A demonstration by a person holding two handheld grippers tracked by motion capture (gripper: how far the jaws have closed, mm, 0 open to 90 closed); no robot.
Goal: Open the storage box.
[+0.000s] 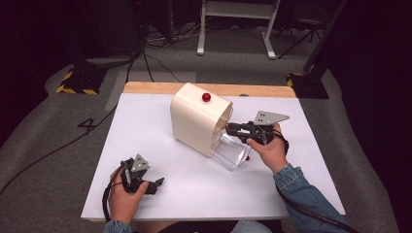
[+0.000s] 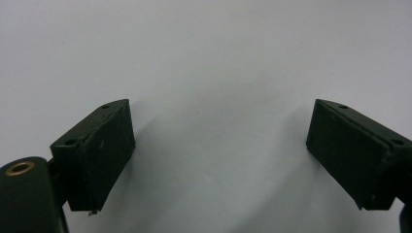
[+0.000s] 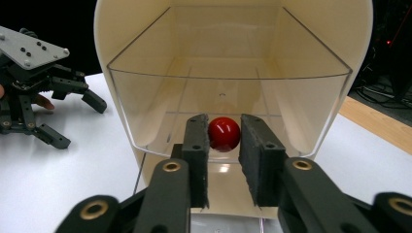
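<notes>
A cream box (image 1: pixel 197 121) with a rounded top stands mid-table, and a red knob (image 1: pixel 206 97) sits on its top. A clear bin (image 1: pixel 232 153) is tipped out of its open front. My right gripper (image 1: pixel 229 127) reaches toward that opening from the right. In the right gripper view its jaws (image 3: pixel 223 121) stand narrow, with a red ball knob (image 3: pixel 224 134) on the clear bin (image 3: pixel 145 107) between the pads, touching both. A small red piece (image 1: pixel 248 158) shows at the bin's front corner by the thumb. My left gripper (image 1: pixel 155 186) rests open on the table, its jaws (image 2: pixel 223 104) wide apart over bare white.
The white tabletop (image 1: pixel 145 126) has a wooden strip (image 1: pixel 145 87) at its far edge. Grey carpet, cables and stand legs (image 1: pixel 233 29) lie beyond. The left gripper (image 3: pixel 77 121) is seen far left of the box in the right gripper view.
</notes>
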